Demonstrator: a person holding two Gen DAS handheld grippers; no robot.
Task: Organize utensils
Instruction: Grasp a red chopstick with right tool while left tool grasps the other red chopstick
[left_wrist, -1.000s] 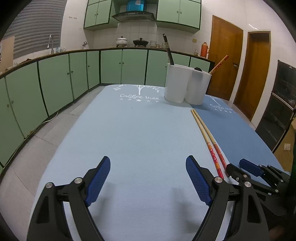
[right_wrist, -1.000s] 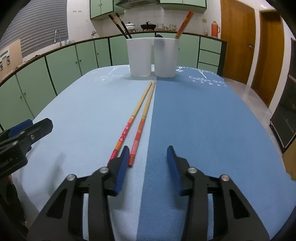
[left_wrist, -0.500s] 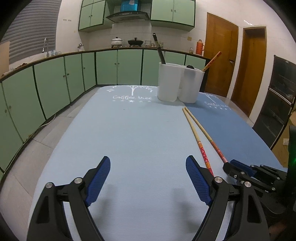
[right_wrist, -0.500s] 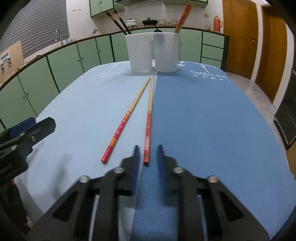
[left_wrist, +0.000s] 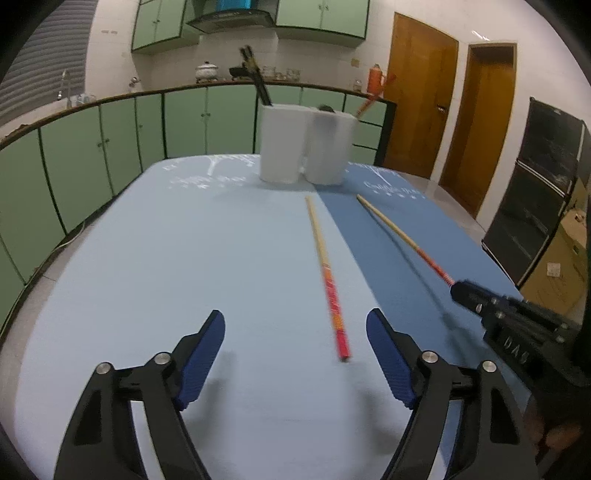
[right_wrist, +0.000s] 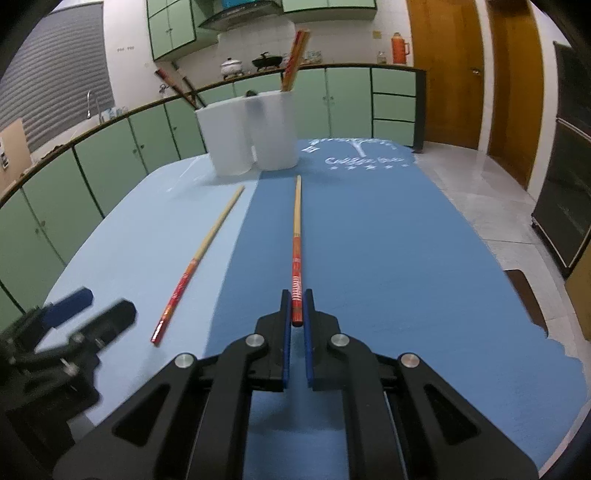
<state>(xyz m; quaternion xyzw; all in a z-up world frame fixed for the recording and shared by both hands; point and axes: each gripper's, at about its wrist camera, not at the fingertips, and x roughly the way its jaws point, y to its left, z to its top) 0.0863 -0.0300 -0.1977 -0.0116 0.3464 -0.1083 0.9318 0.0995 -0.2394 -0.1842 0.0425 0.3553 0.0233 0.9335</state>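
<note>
My right gripper (right_wrist: 296, 306) is shut on the red end of a chopstick (right_wrist: 296, 236) and holds it above the dark blue mat, tip toward the white holder (right_wrist: 255, 136). It also shows in the left wrist view (left_wrist: 402, 236), with the right gripper (left_wrist: 465, 291) at its red end. A second chopstick (right_wrist: 201, 254) lies on the light blue mat; in the left wrist view (left_wrist: 327, 273) it lies just ahead of my left gripper (left_wrist: 295, 332), which is open and empty. The holder (left_wrist: 306, 144) holds dark chopsticks on the left and red ones on the right.
The table has a light blue mat (left_wrist: 166, 258) on the left and a dark blue mat (right_wrist: 388, 258) on the right. Green kitchen cabinets (left_wrist: 92, 155) run behind it. Wooden doors (left_wrist: 421, 107) and a black cabinet (left_wrist: 543, 192) stand to the right.
My right gripper has shut on the right chopstick's red end and lifted it, parting it from the other one. The left gripper stays open and has come closer to the chopstick that still lies.
</note>
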